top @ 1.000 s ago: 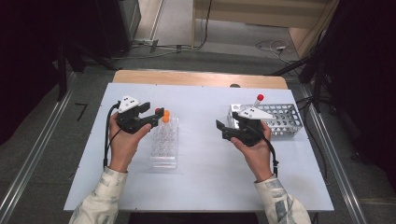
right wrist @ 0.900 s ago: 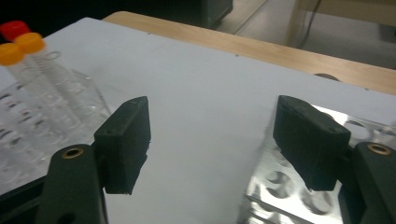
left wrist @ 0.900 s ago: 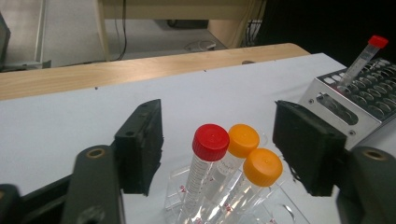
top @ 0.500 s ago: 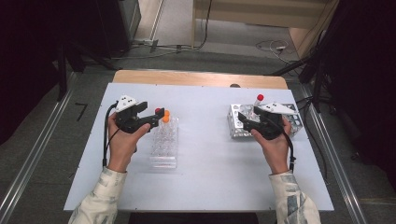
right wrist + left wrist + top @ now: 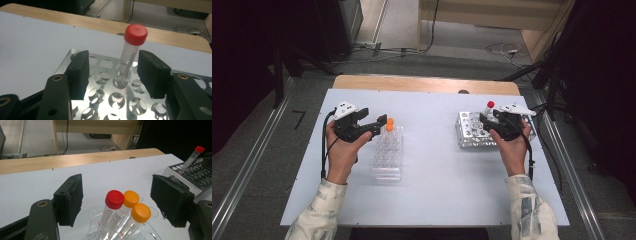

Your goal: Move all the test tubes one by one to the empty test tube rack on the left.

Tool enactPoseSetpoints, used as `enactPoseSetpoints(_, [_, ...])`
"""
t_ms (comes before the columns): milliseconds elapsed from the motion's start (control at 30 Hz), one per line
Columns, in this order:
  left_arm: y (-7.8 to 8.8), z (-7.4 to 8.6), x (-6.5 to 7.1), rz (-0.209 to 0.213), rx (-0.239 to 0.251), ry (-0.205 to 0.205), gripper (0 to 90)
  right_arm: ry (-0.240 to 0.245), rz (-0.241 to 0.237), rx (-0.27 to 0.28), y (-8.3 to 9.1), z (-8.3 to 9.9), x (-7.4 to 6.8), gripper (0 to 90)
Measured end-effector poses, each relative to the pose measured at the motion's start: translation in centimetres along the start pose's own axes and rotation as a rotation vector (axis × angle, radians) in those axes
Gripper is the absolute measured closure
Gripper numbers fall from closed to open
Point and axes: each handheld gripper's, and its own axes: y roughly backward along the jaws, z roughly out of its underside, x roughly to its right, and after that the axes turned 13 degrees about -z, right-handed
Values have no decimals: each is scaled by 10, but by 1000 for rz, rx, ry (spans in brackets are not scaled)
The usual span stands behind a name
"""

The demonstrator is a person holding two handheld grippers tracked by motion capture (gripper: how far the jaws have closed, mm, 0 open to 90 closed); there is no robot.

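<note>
My left gripper [image 5: 379, 122] [image 5: 120, 195] hovers open at the far end of a clear plastic rack [image 5: 388, 155] [image 5: 96, 222]; its jaws have just opened wider. Between and below the pads stand a red-capped tube [image 5: 114, 200] and two orange-capped tubes [image 5: 131, 198] [image 5: 140, 213], untouched. My right gripper [image 5: 486, 120] [image 5: 113, 72] is over the metal rack [image 5: 469, 132] [image 5: 100, 95]. Its jaws have just been closing, one on each side of a tilted red-capped tube [image 5: 488, 107] [image 5: 130, 50] seated in a hole, with a gap on both sides.
The white tabletop [image 5: 437, 185] has a wooden strip [image 5: 422, 82] along its far edge. The metal rack has several vacant holes. Metal rails run along the floor at both sides, and cables lie on the floor beyond the table.
My right hand moved right and away over the metal rack, and its jaws narrowed around the red-capped tube. The left hand stayed at the clear rack with its jaws slightly wider.
</note>
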Motion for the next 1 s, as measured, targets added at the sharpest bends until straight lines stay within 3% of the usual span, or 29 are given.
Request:
enactPoseSetpoints(300, [0, 0, 0, 2, 0, -3, 266, -41, 17, -32, -21, -1, 19, 575])
enactPoseSetpoints(467, [0, 0, 1, 1, -5, -8, 265, -39, 20, -26, -27, 2, 21, 700])
enactPoseSetpoints(600, [0, 0, 1, 2, -4, -7, 265, -37, 7, -19, -29, 1, 20, 716])
enactPoseSetpoints(1000, [1, 0, 0, 0, -12, -11, 230, -5, 10, 46, -6, -21, 15, 722])
